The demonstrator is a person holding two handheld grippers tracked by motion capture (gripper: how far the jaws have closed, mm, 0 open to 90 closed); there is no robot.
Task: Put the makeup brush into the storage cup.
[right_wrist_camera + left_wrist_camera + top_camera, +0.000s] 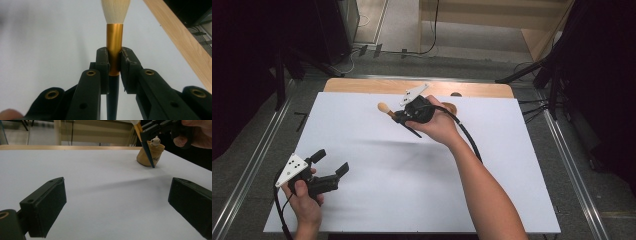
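Brush (114, 37) clamped in right tongs (114, 63), jaws tight on the gold ferrule, cream bristle head sticking out past them, black handle running back between the jaws. In the high view the brush (388, 110) sits over the far middle of the worktop (387, 190), held off the white sheet, bristles pointing left and the thin black handle angled down toward the person. Right hand (439, 125) wraps the right tongs (402, 116) from the right side, forearm reaching in diagonally from bottom right, wrist bent left, cable looping back along the arm.

Left tongs (332, 162) low at the near left corner of the worktop, jaws spread wide, nothing between them. Left hand (304, 197) grips from below, grey plate on top, pointing up and right across the sheet. Left gripper view: both jaws far apart over bare white sheet.

Tan pouch (150, 155) stands on the far side of the worktop, just behind the right hand in the high view. Small pale figure (155, 141) pokes out of its top. Brush handle tip hangs in front of the pouch in the left gripper view; can't tell if it touches.
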